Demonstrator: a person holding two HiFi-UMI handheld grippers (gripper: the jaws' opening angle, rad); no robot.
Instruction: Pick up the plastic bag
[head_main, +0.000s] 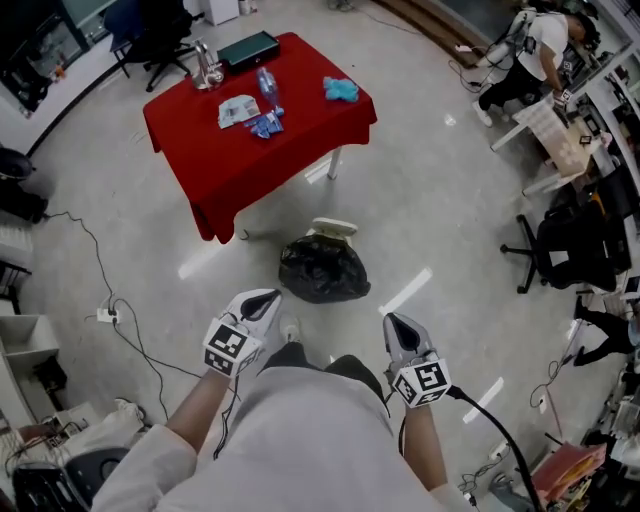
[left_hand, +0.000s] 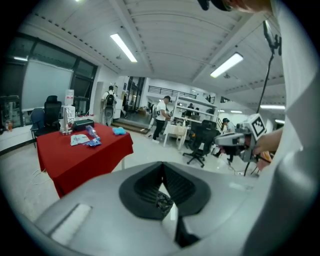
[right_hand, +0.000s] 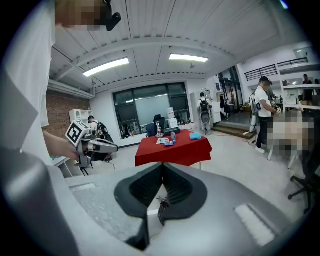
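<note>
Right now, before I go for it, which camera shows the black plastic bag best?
The head view: the black plastic bag shows whole, uncovered on the floor in front of the red table. The left gripper view and right gripper view each show only a small dark scrap low in the middle, probably the bag.

The person wears a white shirt (head_main: 300, 440) with loose sleeves (head_main: 140, 468) over dark trousers (head_main: 300, 358). The left gripper (head_main: 264, 298) and right gripper (head_main: 392, 322) are light grey shells with black ribbed pads (left_hand: 145, 187). Each bears a white cube (head_main: 228, 347) of black square markers (one per face). A black cable (head_main: 495, 425) joins the right one.
</note>
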